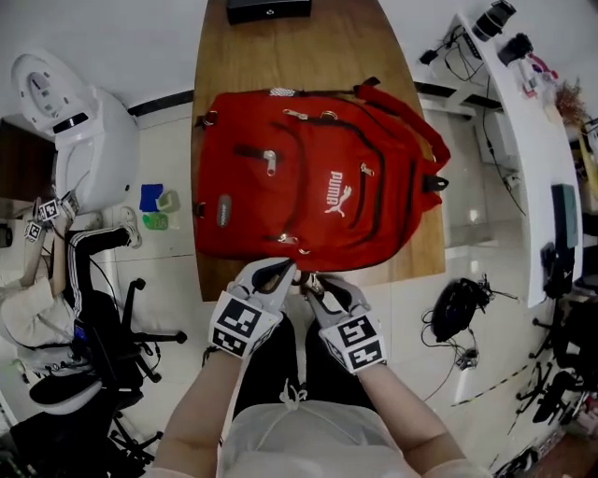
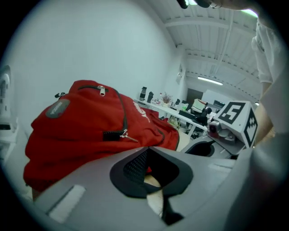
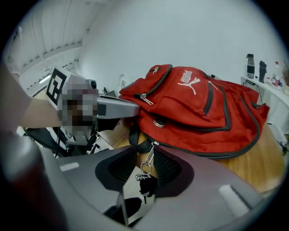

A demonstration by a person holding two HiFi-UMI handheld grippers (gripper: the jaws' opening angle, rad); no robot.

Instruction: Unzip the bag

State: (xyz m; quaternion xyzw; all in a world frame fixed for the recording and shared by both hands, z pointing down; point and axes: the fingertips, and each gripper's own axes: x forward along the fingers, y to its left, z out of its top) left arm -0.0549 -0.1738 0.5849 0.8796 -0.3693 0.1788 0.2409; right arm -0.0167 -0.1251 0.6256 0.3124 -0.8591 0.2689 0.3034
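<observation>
A red backpack (image 1: 318, 187) with a white logo lies flat on the wooden table (image 1: 280, 56). Both grippers are at its near edge. My right gripper (image 1: 318, 285) stands open. In the right gripper view a silver zipper pull with a small ring (image 3: 145, 168) hangs loose between its jaws, and the pads do not press on it. The pull belongs to the dark zipper that runs along the bag's (image 3: 203, 113) lower seam. My left gripper (image 1: 273, 271) is just left of it and looks open. A sliver of red fabric (image 2: 146, 170) shows in its gap in the left gripper view.
A black box (image 1: 268, 9) sits at the table's far end. A black office chair (image 1: 103, 336) and a white machine (image 1: 65, 121) stand on the left. A white desk with gear (image 1: 523, 140) runs along the right, with cables and a black object (image 1: 455, 308) on the floor.
</observation>
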